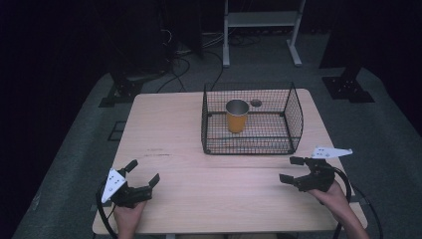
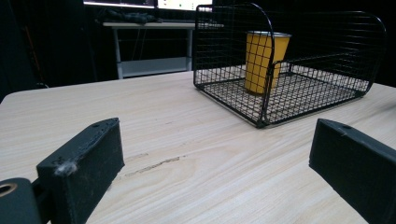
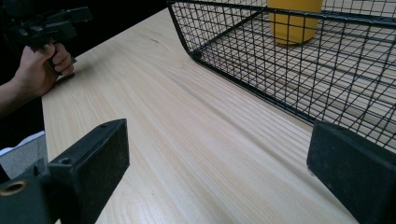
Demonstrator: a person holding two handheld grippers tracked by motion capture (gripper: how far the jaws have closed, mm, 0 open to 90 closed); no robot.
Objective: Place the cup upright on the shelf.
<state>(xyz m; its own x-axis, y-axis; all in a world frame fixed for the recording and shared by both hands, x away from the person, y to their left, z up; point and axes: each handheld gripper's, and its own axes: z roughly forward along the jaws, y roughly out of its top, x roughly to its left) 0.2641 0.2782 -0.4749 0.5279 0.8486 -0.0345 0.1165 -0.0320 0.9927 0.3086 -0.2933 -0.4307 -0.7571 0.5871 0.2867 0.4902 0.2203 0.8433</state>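
Observation:
An orange cup (image 1: 237,116) with a metal rim stands upright inside a black wire basket (image 1: 214,114) at the far middle of the wooden table (image 1: 179,129). My left gripper (image 1: 144,173) rests near the front left corner, open, nothing between its jaws. My right gripper (image 1: 292,170) sits at the front right, just short of the basket's near corner, also open and empty. The left gripper view has the cup (image 2: 264,60) and basket (image 2: 369,70) ahead to the right. The right gripper view has the basket (image 3: 224,46) close ahead and the left gripper (image 3: 46,25) far off.
A small dark round object (image 1: 256,103) lies behind the basket's back edge. A metal shelf frame (image 1: 261,22) and cables (image 1: 179,64) stand on the floor beyond the table. Bare wood stretches between the two grippers.

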